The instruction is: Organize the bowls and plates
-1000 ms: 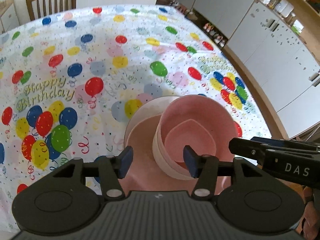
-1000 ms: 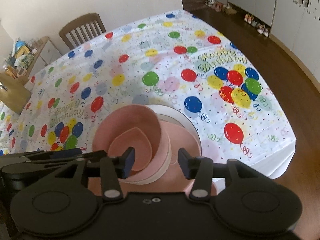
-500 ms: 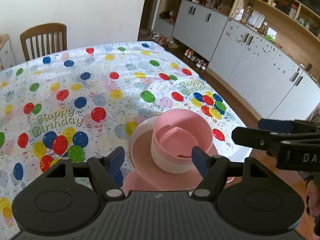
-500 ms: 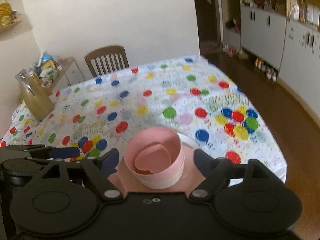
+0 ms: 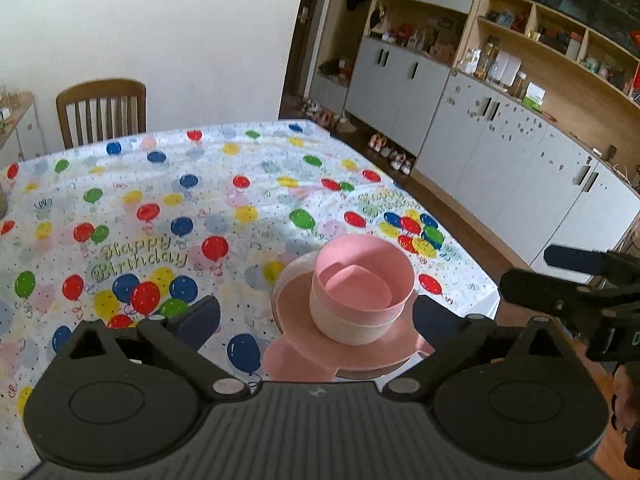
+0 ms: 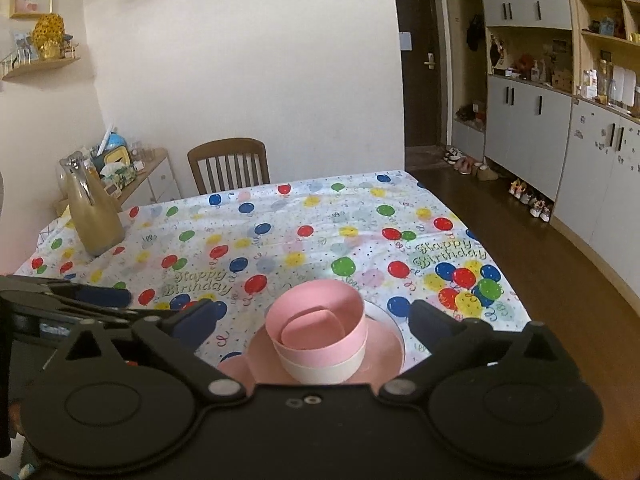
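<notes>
A pink bowl [image 5: 362,280] sits nested in a cream bowl [image 5: 352,326] on a pink plate [image 5: 304,354], which lies on a white plate [image 5: 290,274] near the table's front right corner. My left gripper [image 5: 316,316] hangs above and behind the stack, its jaws opening wide, pads touching nothing. In the right wrist view the same bowls [image 6: 320,332] and pink plate [image 6: 386,350] lie ahead of my right gripper [image 6: 314,316], which is also opening and holds nothing. Each gripper shows in the other's view: the right gripper [image 5: 536,270], the left gripper [image 6: 92,296].
The balloon tablecloth [image 5: 160,216] covers the table. A glass jug [image 6: 94,220] of yellowish liquid stands at the far left. A wooden chair [image 6: 230,164] is behind the far edge. The table's right edge drops to wooden floor [image 6: 540,264], with cabinets and shoes beyond.
Both grippers have drawn back and up from the bowl stack and their jaws have spread from about bowl width to fully wide. The bowls and plates stay put.
</notes>
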`<state>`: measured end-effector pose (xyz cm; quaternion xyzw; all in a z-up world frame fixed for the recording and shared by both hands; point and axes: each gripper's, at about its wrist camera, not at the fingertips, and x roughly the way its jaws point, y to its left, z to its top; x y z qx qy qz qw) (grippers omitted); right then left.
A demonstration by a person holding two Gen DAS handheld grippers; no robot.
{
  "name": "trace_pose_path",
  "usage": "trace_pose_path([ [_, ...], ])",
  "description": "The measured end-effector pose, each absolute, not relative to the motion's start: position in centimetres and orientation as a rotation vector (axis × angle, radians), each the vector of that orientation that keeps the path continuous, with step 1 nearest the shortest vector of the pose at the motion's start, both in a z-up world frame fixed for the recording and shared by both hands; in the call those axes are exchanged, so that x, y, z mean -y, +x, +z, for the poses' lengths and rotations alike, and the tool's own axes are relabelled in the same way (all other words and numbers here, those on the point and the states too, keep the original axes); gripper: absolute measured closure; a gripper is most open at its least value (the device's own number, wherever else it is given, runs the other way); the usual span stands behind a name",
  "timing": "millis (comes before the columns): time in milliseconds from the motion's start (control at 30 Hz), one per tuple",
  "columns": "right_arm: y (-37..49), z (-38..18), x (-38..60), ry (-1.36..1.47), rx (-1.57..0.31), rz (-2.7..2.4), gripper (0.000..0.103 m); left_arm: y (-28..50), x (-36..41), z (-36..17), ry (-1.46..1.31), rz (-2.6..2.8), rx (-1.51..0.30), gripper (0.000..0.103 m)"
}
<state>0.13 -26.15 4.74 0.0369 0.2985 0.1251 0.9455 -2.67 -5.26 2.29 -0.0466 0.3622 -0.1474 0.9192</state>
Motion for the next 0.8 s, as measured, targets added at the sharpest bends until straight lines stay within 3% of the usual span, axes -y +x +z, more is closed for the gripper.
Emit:
trace_pose_path([
  [800,-3.4,3.4,26.9,0.200,-0.619,0.197,0.000,-5.1,5.6,2.4,-0.131,-0.265,-0.738,0.000],
])
